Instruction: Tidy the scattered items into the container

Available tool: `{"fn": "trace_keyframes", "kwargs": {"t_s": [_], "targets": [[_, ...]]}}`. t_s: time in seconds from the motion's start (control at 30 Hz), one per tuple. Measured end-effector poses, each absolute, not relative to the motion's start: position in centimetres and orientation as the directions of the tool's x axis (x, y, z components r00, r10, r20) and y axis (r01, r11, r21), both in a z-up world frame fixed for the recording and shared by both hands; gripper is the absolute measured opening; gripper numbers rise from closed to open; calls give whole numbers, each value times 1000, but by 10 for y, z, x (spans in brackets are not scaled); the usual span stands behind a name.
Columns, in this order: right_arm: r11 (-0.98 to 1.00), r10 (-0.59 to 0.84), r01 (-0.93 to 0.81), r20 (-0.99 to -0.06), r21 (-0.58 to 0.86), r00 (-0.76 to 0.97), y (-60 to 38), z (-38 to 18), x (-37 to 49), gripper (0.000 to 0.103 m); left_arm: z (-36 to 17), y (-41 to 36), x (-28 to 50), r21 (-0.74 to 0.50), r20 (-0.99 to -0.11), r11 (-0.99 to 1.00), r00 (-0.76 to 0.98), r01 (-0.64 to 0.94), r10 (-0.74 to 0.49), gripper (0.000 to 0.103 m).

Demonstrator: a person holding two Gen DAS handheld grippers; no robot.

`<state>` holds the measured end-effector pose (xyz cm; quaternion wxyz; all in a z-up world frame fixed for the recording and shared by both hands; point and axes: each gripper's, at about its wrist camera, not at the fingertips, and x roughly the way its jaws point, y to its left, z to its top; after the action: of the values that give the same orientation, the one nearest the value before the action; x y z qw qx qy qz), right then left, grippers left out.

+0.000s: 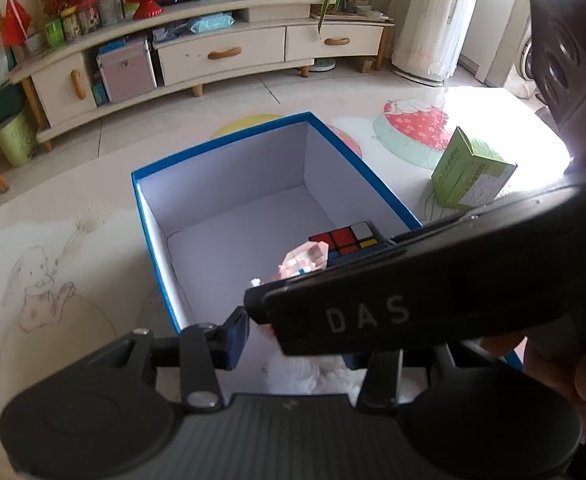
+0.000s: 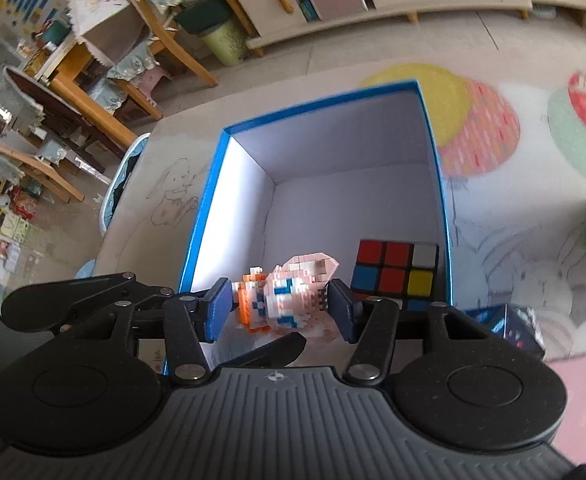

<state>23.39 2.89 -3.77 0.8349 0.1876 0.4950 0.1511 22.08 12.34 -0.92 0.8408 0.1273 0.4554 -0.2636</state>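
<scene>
Inside the blue box [image 2: 209, 204], near its right wall, a pink brick-built figure [image 2: 293, 292] sits between the blue pads of the right gripper [image 2: 279, 306], with the puzzle cube [image 2: 397, 272] already lying in the box just to its right. The right pads look spread a little wider than the figure, with a sliver of gap on the left side, so I judge it freshly let go or about to be (whether it rests on the box floor or hangs just above it cannot be told).

To finish this step well, the fingers should part fully and lift straight up, clear of the right wall and of the cube, so the loose bricks are not snagged or knocked apart.

From the left wrist view, the right tool's black body crosses over the left gripper [image 1: 297, 344]; only one blue pad [image 1: 237, 336] shows, with something white and soft [image 1: 313, 372] below, so I cannot tell how its fingers stand.

Outside the box, a green carton [image 1: 469, 172] stands on the printed play mat [image 1: 53, 264] just beyond the box's right side, and a small dark blue box [image 2: 513, 328] lies by its near right corner; both likely remain to be tidied.
</scene>
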Motion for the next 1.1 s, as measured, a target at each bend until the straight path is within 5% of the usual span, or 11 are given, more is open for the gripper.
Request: {"fn": "trace_keyframes", "kwargs": {"t_s": [0.07,0.13,0.3,0.47,0.63,0.8,1.1], "targets": [[890,429,-86,-757,448,493,30,-34,230,93,-8,124,217,-10,-818,831,473,556,-327,51],[898,415,-116,-728,425,545,30,-28,224,102,-6,125,214,8,-796,836,510,549,-327,54],[918,373,-194,-584,346,721,29,0,203,103,7,127,198,107,-653,865,691,490,-310,76],[949,286,-206,-370,239,884,23,31,181,103,30,136,182,128,-402,919,866,373,-296,95],[965,228,-189,-232,181,946,11,52,165,103,46,139,175,127,-255,946,932,297,-258,96],[965,221,-182,-220,187,950,1,55,164,103,51,137,174,121,-247,947,933,298,-262,96],[959,237,-154,-375,238,896,-18,45,178,103,47,122,186,145,-451,890,829,433,-330,96]]}}
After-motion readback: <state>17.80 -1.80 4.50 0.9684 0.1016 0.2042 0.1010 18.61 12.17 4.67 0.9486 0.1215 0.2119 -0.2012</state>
